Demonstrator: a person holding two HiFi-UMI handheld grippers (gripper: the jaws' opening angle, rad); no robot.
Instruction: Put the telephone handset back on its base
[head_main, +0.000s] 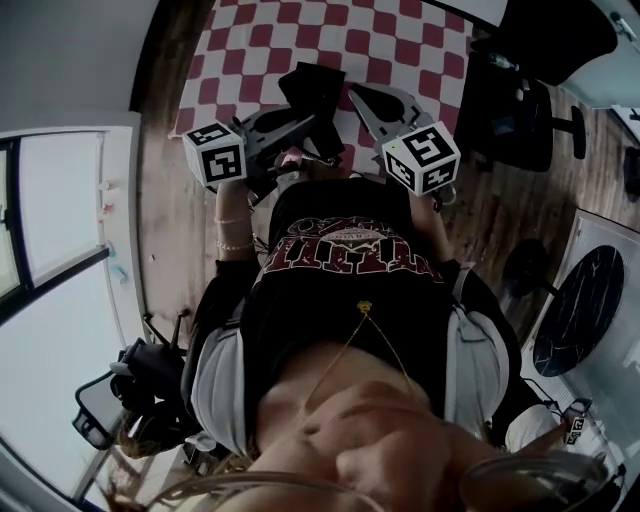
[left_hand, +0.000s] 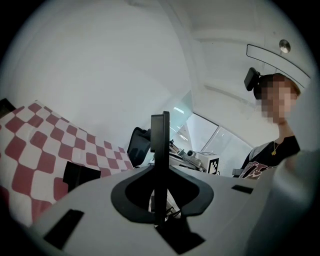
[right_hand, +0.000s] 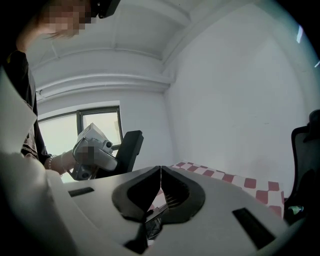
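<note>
My left gripper (head_main: 297, 128) is shut on a flat black piece, apparently the telephone handset (head_main: 312, 88), held close to the person's chest over the red-and-white checked table (head_main: 400, 40). In the left gripper view the handset (left_hand: 160, 150) stands edge-on between the jaws of the left gripper (left_hand: 160, 172). The right gripper view shows the left gripper (right_hand: 92, 152) with the black handset (right_hand: 127, 149) sticking out of it. My right gripper (head_main: 378, 108) hangs beside it, its jaws closed together on nothing (right_hand: 160, 172). A black block (left_hand: 80, 175) lies on the cloth; I cannot tell if it is the base.
A black office chair (head_main: 540, 60) stands on the wood floor right of the table. A second black chair back (left_hand: 139, 145) shows beyond the cloth. Windows (head_main: 60, 200) run along the left. A round dark disc (head_main: 585, 305) lies at the right.
</note>
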